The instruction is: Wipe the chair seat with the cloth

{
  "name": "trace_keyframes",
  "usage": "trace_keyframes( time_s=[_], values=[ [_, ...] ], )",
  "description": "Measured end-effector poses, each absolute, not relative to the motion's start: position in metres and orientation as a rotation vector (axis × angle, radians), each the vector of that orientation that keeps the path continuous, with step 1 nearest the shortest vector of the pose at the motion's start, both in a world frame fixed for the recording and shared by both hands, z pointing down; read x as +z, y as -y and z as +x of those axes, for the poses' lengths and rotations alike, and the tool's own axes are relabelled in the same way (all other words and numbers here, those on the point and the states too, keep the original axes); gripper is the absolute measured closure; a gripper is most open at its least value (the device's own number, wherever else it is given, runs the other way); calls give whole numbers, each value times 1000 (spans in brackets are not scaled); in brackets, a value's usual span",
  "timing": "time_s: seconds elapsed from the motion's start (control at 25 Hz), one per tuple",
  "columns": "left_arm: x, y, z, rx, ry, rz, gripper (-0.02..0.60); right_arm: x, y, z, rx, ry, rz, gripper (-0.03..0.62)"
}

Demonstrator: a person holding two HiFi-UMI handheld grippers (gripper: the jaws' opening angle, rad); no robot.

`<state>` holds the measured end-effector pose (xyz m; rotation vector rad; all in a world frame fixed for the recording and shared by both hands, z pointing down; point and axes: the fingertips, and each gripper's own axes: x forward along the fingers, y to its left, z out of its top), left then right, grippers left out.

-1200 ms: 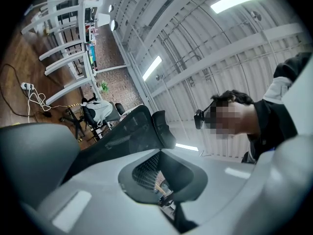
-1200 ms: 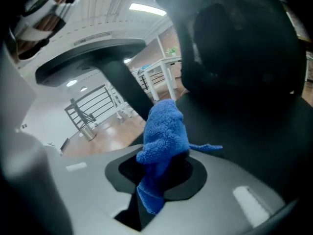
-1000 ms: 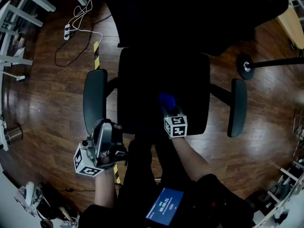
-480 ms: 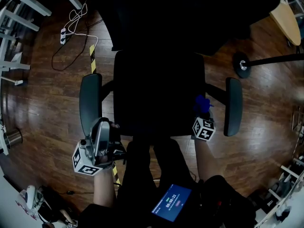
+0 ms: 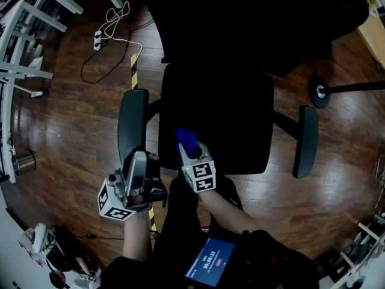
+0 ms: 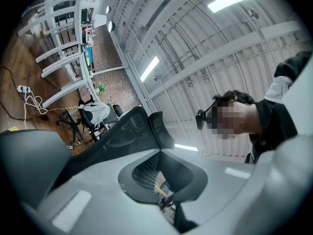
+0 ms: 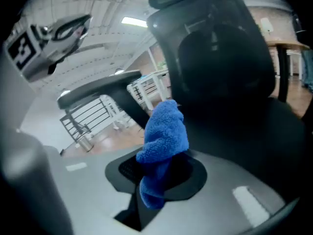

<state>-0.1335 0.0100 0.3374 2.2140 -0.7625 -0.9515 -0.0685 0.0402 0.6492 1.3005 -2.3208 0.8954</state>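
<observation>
pinching blue cloth (image 7: pixel 164 133), right tongs (image 7: pixel 155 182); left tongs (image 6: pixel 168 202) closed

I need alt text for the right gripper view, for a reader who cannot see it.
A blue cloth is clamped in the right hand-held gripper, bunched upright before a black chair backrest. The left hand-held gripper shows at upper left.

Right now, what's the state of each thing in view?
right gripper: jaws shut on the cloth
cloth: bunched, sticking out past the jaws
left gripper: jaws shut, empty, held off the chair
chair seat: cloth at its front left; contact unclear
</observation>
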Motion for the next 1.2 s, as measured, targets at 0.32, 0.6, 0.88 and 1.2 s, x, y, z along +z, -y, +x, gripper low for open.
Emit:
trace_keyframes(
  time_s=[0.32, 0.6, 0.88, 1.2],
  values=[
    [338, -20, -133, -936, 748, 2225, 589, 698, -90, -160, 835, 2356, 983, 505],
    [341, -18, -122, -930, 702, 2215, 589, 714, -112, -64, 805, 2240, 1043, 505],
    [338, -9, -100, -914, 648, 2225, 589, 715, -141, 163, 813, 1954, 1376, 505],
    [344, -4, -76, -895, 626, 2231, 589, 700, -159, 277, 801, 1770, 1680, 505]
  ],
)
